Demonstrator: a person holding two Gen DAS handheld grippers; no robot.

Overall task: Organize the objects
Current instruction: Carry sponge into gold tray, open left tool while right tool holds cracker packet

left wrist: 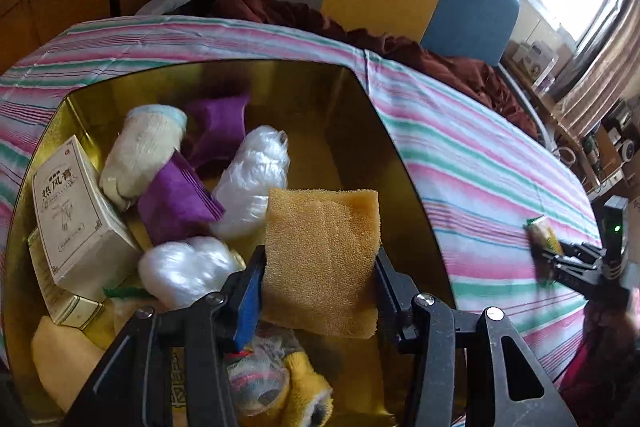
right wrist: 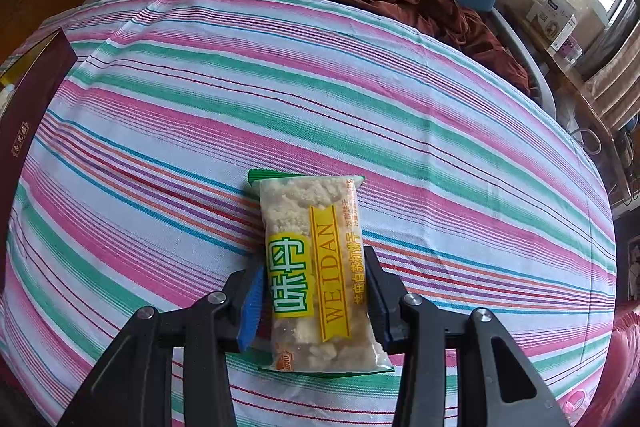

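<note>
While most of the clutter already sits inside the gold-lined tin point(left wrist: 352, 95), I judge this tidy-up well past halfway but not finished. Packed in there I can see a white medicine box point(left wrist: 76, 211), a rolled cream towel point(left wrist: 140, 151), two purple pouches point(left wrist: 176, 199), two clear plastic bundles point(left wrist: 252, 175) and a yellow plush toy point(left wrist: 296, 391) at the near wall. My left gripper point(left wrist: 318, 271) has its pads pressed on both sides of a yellow sponge point(left wrist: 322, 259), which hangs over the tin's near right part, not yet let go. My right gripper point(right wrist: 316, 291) is narrowly closed on a snack bar packet point(right wrist: 316, 267), the pads touching its long edges; the packet seems to lie on the striped cloth point(right wrist: 160, 115) of the table, toward the near edge and well apart from the tin, though I cannot tell whether it is lifted. What is left, as I judge it: drop the sponge, then carry the packet across to the tin. No other loose item shows on the cloth
</note>
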